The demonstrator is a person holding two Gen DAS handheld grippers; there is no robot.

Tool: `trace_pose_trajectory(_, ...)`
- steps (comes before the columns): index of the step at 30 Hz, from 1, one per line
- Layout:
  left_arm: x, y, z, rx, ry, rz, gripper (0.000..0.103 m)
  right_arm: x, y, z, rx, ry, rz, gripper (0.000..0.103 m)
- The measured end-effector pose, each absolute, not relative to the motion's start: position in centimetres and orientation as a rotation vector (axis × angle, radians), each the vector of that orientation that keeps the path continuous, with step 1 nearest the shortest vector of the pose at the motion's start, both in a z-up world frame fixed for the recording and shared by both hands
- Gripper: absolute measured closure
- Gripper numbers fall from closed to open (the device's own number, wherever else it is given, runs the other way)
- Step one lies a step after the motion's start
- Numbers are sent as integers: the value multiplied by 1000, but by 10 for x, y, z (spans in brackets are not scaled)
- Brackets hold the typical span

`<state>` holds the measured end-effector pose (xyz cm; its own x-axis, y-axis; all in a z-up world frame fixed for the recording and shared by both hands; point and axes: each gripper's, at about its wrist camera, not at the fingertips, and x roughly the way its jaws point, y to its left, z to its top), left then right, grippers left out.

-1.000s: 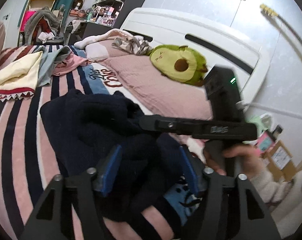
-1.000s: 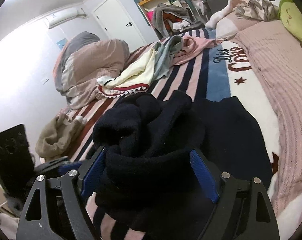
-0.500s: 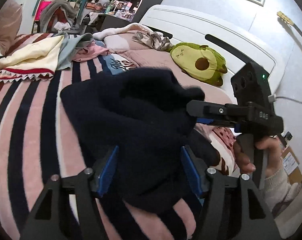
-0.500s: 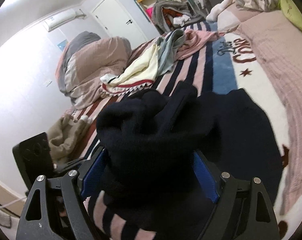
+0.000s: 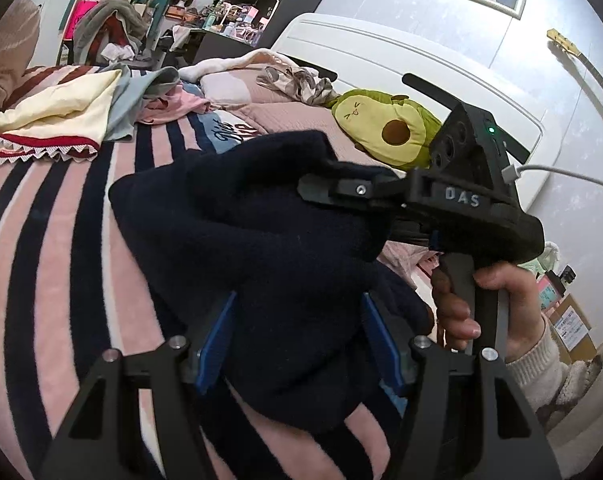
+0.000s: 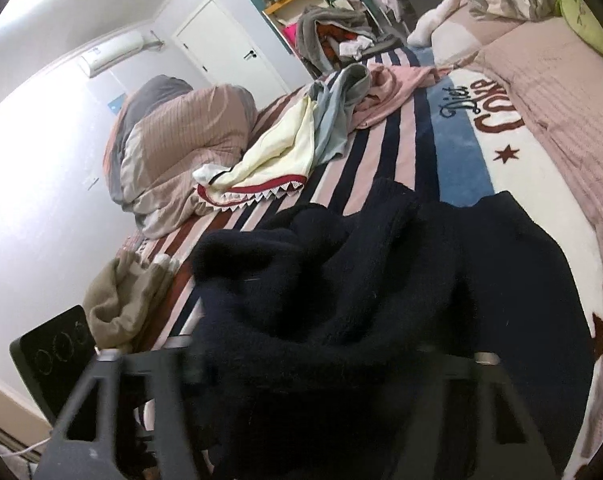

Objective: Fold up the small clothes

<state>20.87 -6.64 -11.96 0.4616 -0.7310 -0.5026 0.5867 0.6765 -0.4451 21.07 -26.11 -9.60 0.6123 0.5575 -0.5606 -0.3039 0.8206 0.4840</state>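
A dark navy knit garment point(image 5: 261, 240) is held up over the striped blanket point(image 5: 41, 260). My left gripper point(image 5: 297, 344) has its blue pads point(image 5: 217, 344) on either side of a bunch of the cloth and holds it. My right gripper point(image 5: 385, 196) shows in the left wrist view, clamped on the garment's upper right edge. In the right wrist view the garment point(image 6: 381, 300) drapes over my right gripper point(image 6: 301, 364) and hides its pads; the rest of it lies flat on the blanket point(image 6: 401, 140).
A pile of cream, grey and pink clothes point(image 5: 81, 108) lies farther up the bed. An avocado plush point(image 5: 385, 132) rests by the white headboard point(image 5: 381, 60). A rolled duvet point(image 6: 173, 148) and a beige garment point(image 6: 121, 296) lie at the bed's left side.
Both grippers have lifted the navy garment off the blanket and raised it higher. The cloth now covers the right gripper's pads.
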Motion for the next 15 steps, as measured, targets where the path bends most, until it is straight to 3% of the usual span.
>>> trace_pose_trajectory(2,206,-66,-119,-220,725,-825,44,203,-265,-94,357,737,502,83)
trace_pose_trajectory(4,201,-66,-116,-221,716,-843,44,194,-271,-91,356,709,488,86)
trace_pose_trajectory(15,174,-78,-82,-215,672,-919,41,115,-347,-96,429,611,285,88)
